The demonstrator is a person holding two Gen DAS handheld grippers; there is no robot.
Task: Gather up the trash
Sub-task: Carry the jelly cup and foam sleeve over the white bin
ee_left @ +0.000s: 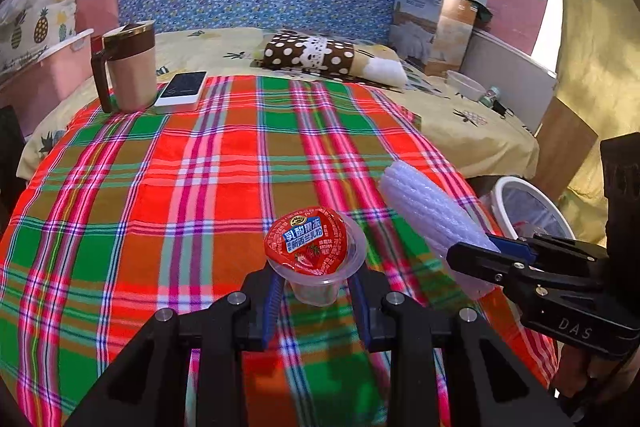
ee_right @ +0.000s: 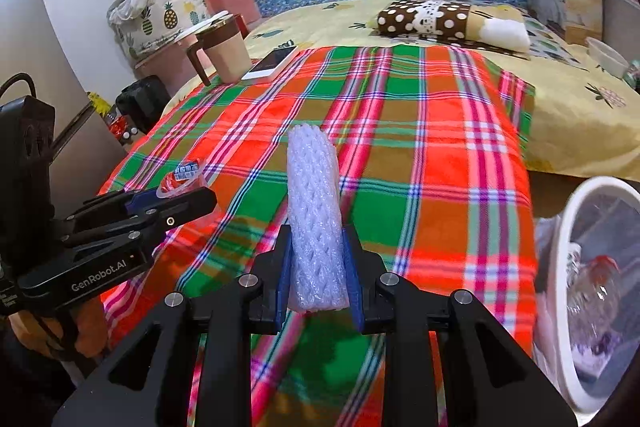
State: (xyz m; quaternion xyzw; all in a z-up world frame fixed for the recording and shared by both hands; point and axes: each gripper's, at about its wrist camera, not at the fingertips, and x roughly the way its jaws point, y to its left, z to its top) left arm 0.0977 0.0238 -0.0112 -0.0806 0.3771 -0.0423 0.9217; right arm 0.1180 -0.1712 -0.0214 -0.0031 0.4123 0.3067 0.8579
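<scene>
Left gripper [ee_left: 316, 283] clenching jelly cup [ee_left: 314, 251] at lower centre | right gripper [ee_right: 316, 267] gripping foam fruit net [ee_right: 316, 219] | next, likely: carrying both to white bin [ee_right: 560, 267], lower right

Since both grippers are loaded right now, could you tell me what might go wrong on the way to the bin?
1. The left gripper grips the jelly cup only at its thin clear wall below the rim; it may crush or slip out.
2. The foam net sleeve sticks out well past the right gripper, so its free end may catch the white trash bin rim.
3. The grippers are close together and could collide.
</scene>
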